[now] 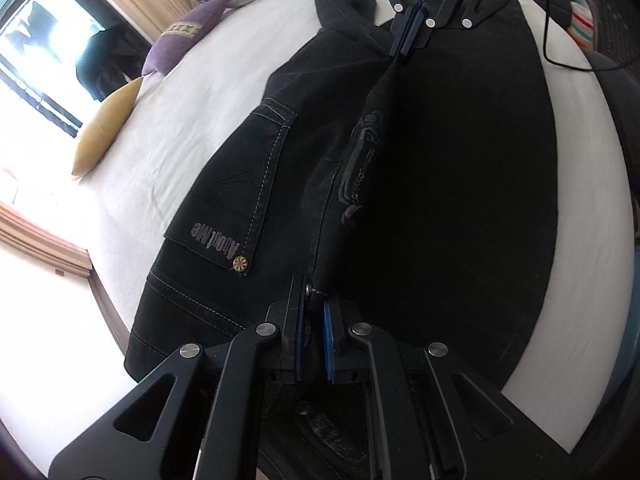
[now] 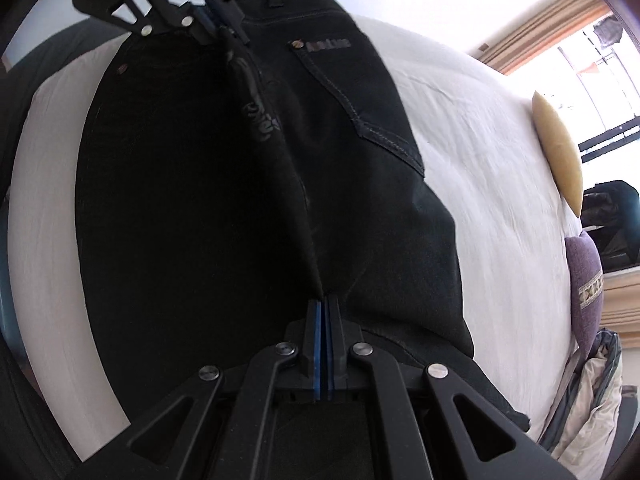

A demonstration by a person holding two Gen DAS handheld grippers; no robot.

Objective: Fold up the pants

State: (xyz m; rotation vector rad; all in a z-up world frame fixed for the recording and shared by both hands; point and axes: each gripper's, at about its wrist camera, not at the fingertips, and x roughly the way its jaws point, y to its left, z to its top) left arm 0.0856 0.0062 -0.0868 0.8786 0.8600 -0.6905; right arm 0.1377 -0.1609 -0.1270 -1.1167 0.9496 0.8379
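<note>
A: What are they doing with those black pants [image 1: 280,184]?

B: They are folding them lengthwise on the white bed [image 1: 168,112]. The left hand-held gripper [image 1: 314,344] is clenching the waistband edge by the metal button, and the right hand-held gripper [image 2: 325,344] is clenching the same raised edge further along, up at twelve o'clock as the left one looks out. Between the two the cloth is hanging as a taut ridge.

A: And the rest of the pants?

B: Lying flat across the middle of the bed. The back pocket [image 1: 244,200] with the lettering is showing at about ten o'clock of the left gripper, and the darker half is spreading away at three o'clock.

A: So one half is being carried over the other?

B: That is how I am reading it: a mid-fold carry, with the lifted edge not yet laid down.

A: What is the next move asking for?

B: Both hands travelling together so the ridge is staying straight, then lowering until the edges are meeting, and only then letting go. If one hand is racing ahead, the leg is likely twisting. The yellow pillow [image 1: 106,128] and the purple cushion [image 1: 180,40] are sitting well apart at the bed's far side, out of the way.
</note>
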